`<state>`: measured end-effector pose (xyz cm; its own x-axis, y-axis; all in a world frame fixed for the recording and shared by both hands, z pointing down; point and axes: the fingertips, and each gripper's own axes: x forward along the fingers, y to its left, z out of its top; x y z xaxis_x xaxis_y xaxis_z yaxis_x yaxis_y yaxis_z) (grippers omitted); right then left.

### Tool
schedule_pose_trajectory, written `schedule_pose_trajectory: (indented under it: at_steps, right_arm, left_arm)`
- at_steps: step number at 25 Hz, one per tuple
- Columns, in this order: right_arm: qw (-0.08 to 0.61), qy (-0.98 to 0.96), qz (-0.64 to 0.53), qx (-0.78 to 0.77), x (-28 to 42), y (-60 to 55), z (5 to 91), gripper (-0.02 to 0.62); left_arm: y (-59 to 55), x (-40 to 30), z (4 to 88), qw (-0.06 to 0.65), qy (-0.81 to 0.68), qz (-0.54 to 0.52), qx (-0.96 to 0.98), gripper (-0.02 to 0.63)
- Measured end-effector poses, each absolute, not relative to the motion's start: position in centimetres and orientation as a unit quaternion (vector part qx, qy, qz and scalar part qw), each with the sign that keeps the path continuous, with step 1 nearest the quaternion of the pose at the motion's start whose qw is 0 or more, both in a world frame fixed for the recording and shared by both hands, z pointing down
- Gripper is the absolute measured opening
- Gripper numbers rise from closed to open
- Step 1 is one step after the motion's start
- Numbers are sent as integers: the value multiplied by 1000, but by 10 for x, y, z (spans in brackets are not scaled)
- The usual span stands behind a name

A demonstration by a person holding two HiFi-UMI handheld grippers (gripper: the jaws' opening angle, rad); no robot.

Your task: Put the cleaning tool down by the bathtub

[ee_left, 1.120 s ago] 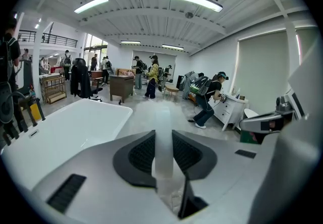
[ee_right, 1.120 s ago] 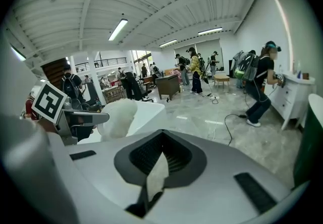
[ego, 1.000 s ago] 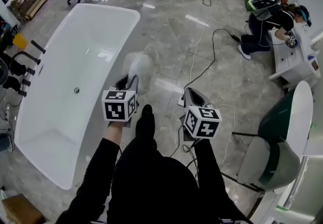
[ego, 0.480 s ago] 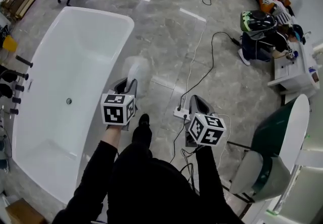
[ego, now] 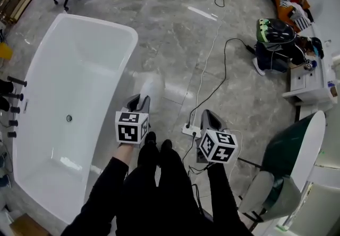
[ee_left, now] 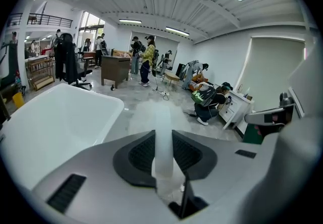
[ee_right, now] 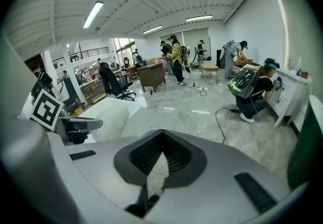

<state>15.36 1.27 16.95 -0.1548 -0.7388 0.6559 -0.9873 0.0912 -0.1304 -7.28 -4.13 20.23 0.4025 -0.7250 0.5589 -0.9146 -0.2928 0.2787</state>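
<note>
- The cleaning tool [ego: 150, 87], a pale white wand with a soft, blurred head, is gripped by its handle between the jaws of the left gripper [ego: 141, 100]. Its head reaches forward past the jaw tips.
- In the left gripper view the handle [ee_left: 163, 150] is seen running straight up the middle, with a dark ribbed pad pressed against each side of it.
- The tool is held over the grey marble floor [ego: 175, 33], just beside the long right rim of the bathtub [ego: 95, 59]. Contact with the floor cannot be made out.
- The right gripper [ego: 209, 116] is held near the left one, on the side away from the tub. Its jaws are brought together at the tips [ee_right: 161, 137], and nothing is held between them. Only floor is seen through the gap behind the tips.
- A white power strip [ego: 189, 130] lies on the floor between the two grippers, and a black cable [ego: 220, 70] runs away from it.
- The wearer's black-clad legs [ego: 159, 187] are seen below the grippers.
- A green and white chair [ego: 297, 144] stands to the right, and a crouching person [ego: 273, 43] is seen by a white cabinet [ego: 311, 81] farther off.
</note>
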Motion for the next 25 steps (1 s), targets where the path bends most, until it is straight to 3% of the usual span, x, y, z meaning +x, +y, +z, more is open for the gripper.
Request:
schedule_pose_trajectory:
  at_steps: [12, 25]
  right_arm:
    - [231, -724, 298, 577, 169, -69, 253, 0]
    - [255, -756, 293, 527, 160, -136, 412, 0]
  left_arm:
    - [-117, -44, 280, 285, -539, 174, 773, 94]
    - [-181, -22, 439, 297, -544, 188, 762, 94]
